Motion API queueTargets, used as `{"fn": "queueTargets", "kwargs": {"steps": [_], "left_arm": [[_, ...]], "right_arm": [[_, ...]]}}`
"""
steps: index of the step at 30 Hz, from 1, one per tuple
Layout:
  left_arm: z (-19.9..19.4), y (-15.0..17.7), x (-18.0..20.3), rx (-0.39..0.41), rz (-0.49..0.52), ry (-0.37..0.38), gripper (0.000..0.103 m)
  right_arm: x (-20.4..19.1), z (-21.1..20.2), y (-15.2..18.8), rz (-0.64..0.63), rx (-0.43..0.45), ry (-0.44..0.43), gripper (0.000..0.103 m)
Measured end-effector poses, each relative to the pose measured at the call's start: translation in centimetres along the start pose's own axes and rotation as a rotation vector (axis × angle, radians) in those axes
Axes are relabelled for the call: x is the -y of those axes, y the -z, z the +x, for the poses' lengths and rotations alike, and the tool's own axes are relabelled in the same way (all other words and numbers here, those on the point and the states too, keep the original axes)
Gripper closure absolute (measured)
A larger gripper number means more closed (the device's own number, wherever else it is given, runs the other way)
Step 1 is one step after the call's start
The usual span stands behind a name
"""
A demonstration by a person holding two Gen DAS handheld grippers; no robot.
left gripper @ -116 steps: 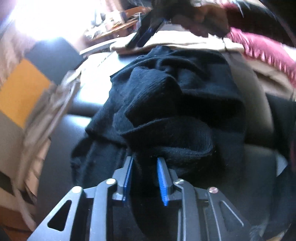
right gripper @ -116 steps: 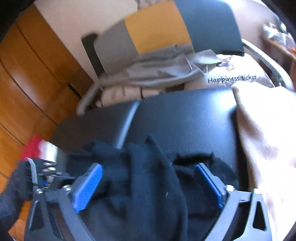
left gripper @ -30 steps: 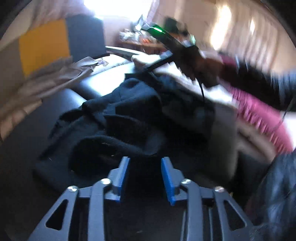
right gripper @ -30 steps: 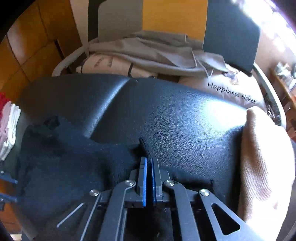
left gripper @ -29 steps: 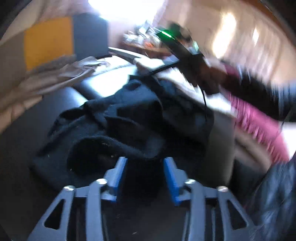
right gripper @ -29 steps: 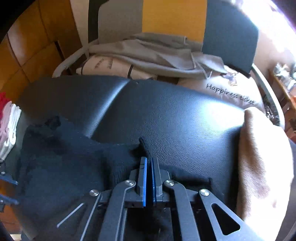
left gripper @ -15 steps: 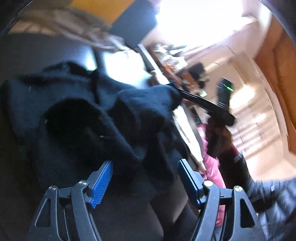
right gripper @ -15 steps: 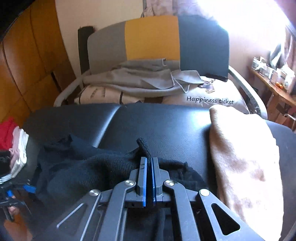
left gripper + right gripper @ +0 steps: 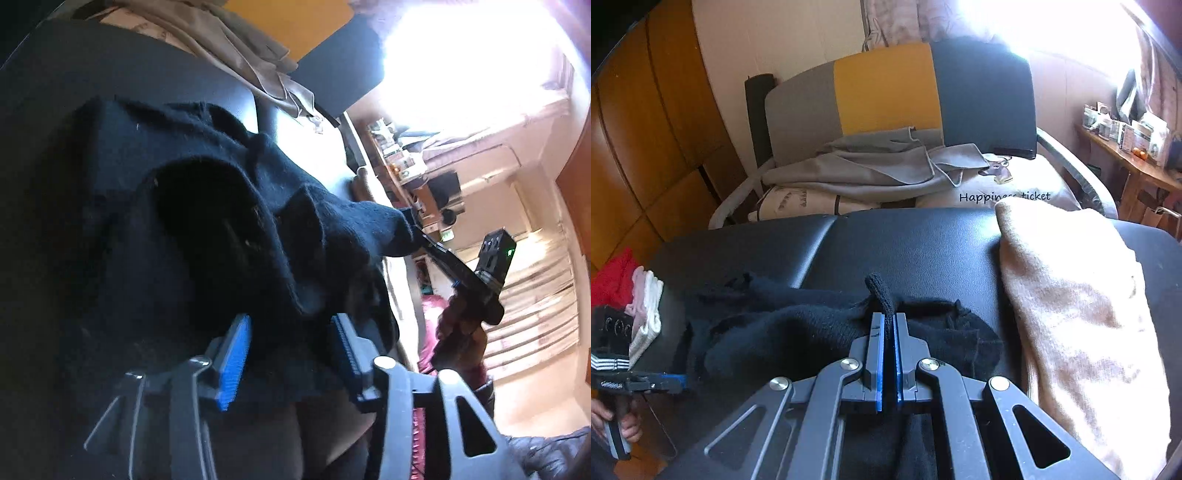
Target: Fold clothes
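Since a second ago we have swung the right gripper [image 9: 886, 332] up and across, drawing a corner of the black knit garment [image 9: 798, 332] with it, while the left gripper [image 9: 288, 354] has rolled sharply onto its side. The right jaws are pinched tight on a nub of black knit that pokes out above the pads. The left jaws are closing, with a thick bunch of the same garment between the blue pads [image 9: 232, 365]; we cannot tell whether they press on it yet. The garment lies rumpled on the black padded bench [image 9: 905, 251], stretched between the two tools and partly lifted off the surface. By our reading the fold is barely begun: no clean crease or flat panel shows, and the piece has yet to be spread and doubled over. A beige folded cloth [image 9: 1078, 314] rests beside it. On the pale cushion [image 9: 1027, 192] behind we read "Happiness ticket", partly covered.
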State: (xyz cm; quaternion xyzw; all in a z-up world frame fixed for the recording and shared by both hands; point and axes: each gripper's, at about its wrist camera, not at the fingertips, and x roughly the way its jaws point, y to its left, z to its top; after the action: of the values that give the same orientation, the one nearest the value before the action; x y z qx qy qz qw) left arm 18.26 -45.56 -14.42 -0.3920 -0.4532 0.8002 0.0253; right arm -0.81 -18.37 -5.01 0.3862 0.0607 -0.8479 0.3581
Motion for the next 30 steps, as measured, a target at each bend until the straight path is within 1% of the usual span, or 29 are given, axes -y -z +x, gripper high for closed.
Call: {"fn": "queueTargets", "kwargs": {"steps": [1, 2, 3, 4, 6, 7, 8, 9, 10, 14, 15, 18, 20, 23, 24, 26, 28, 29, 30], "left_arm": [[0.3, -0.1, -0.1, 0.008, -0.017, -0.003, 0.051], [0.7, -0.2, -0.3, 0.015, -0.033, -0.006, 0.049], [1.2, -0.5, -0.4, 0.018, -0.051, -0.017, 0.044], [1.7, -0.8, -0.5, 0.02, -0.069, -0.028, 0.043], [2.6, -1.4, -0.8, 0.025, -0.103, -0.049, 0.046], [3.0, -1.7, -0.7, 0.022, -0.112, -0.046, 0.05], [3.1, -1.9, -0.4, 0.028, -0.107, -0.059, 0.064], [3.0, -2.0, 0.1, 0.038, -0.091, -0.083, 0.087], [2.7, -2.0, 0.5, 0.054, -0.079, -0.069, 0.091], [-0.1, -2.5, 2.2, 0.139, -0.023, 0.011, 0.092], [-1.2, -2.9, 2.5, 0.171, -0.019, 0.044, 0.092], [-3.8, -4.7, 2.9, 0.249, -0.007, 0.114, 0.092], [-4.6, -6.4, 2.5, 0.271, -0.018, 0.153, 0.092], [-4.8, -9.6, 1.3, 0.285, -0.014, 0.121, 0.092], [-4.4, -10.7, 0.7, 0.281, -0.023, 0.123, 0.093], [-3.5, -12.5, -0.7, 0.276, -0.052, 0.092, 0.092], [-1.9, -14.2, -2.4, 0.257, -0.107, 0.049, 0.088], [-1.1, -14.9, -3.7, 0.244, -0.161, 0.034, 0.081], [-1.0, -14.8, -4.7, 0.238, -0.192, 0.041, 0.078]], "right_arm": [[-0.2, -0.2, 0.2, 0.0, 0.003, -0.005, 0.098], [-0.3, -0.4, 0.5, 0.001, 0.005, -0.009, 0.098], [-0.4, -0.6, 0.7, 0.001, 0.007, -0.013, 0.098], [-0.5, -0.8, 1.0, 0.002, 0.009, -0.017, 0.098], [-0.7, -1.2, 1.5, 0.005, 0.011, -0.021, 0.098], [-0.7, -1.4, 1.7, 0.007, 0.011, -0.023, 0.098], [-0.6, -1.5, 1.8, 0.01, 0.01, -0.023, 0.098], [-0.5, -1.5, 1.9, 0.014, 0.008, -0.021, 0.098], [-0.3, -1.6, 1.9, 0.019, 0.008, -0.019, 0.098], [0.1, -2.6, 1.8, 0.032, 0.028, -0.023, 0.098], [0.1, -2.9, 1.6, 0.03, 0.036, -0.022, 0.098], [0.3, -3.5, 0.8, 0.024, 0.061, -0.009, 0.098], [0.9, -3.2, -0.1, 0.031, 0.069, 0.005, 0.098], [1.9, -1.6, -1.5, 0.054, 0.062, 0.027, 0.098], [2.2, -0.8, -2.0, 0.063, 0.054, 0.035, 0.098], [2.9, 1.4, -2.8, 0.082, 0.023, 0.05, 0.098], [3.5, 3.9, -3.3, 0.104, -0.015, 0.051, 0.098], [3.8, 5.3, -3.5, 0.122, -0.04, 0.038, 0.098], [4.3, 6.6, -3.5, 0.145, -0.066, 0.017, 0.098]]}}
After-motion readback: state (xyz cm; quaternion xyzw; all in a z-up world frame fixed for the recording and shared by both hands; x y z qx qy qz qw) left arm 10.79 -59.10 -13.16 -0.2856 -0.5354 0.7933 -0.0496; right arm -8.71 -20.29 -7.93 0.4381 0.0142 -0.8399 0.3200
